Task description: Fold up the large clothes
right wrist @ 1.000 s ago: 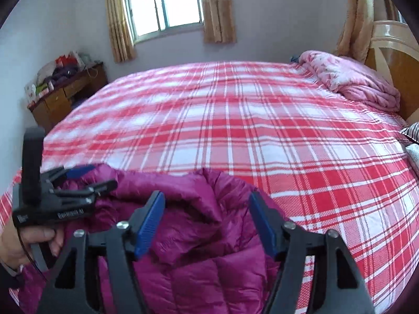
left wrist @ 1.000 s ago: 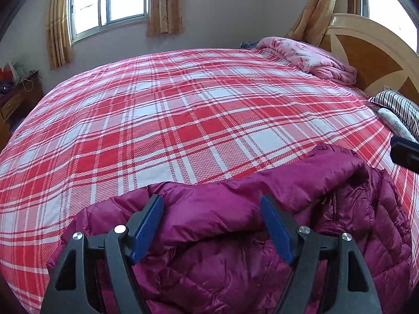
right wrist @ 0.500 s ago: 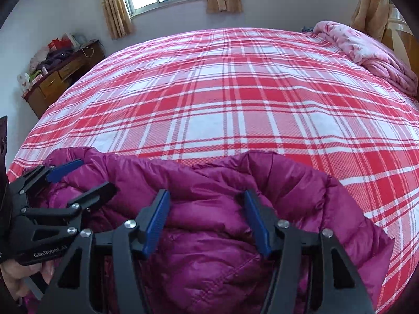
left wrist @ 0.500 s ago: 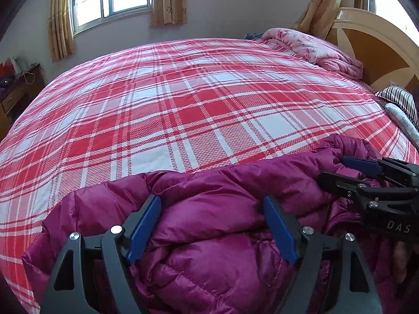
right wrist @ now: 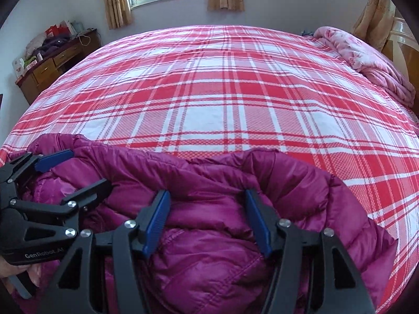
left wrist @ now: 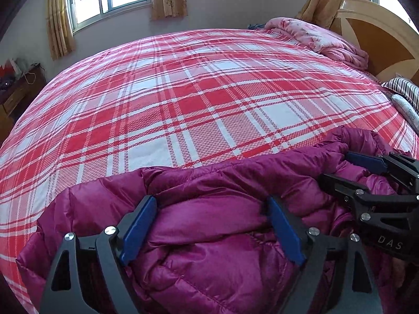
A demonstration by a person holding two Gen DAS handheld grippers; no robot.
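Because the puffy jacket (left wrist: 209, 225) looks light, soft and slippery, its edge seems the best hold; the left gripper (left wrist: 212, 225) is opening around a fold, and the right gripper (right wrist: 207, 219) stands half-open over one.

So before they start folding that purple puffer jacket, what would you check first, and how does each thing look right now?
1. Jacket on the bed: ok. The magenta down jacket lies bunched at the near edge.
2. Room to spread it: ok. The plaid bedspread beyond it is bare up to the pink blanket.
3. Left gripper: not ok. Its jaws are opening, padding bulging between them.
4. Right gripper: cannot tell whether its jaws pinch the fabric between them.
5. Jacket flat: not ok, it is rumpled.
6. Sleeves and zip: cannot tell, hidden in the folds.
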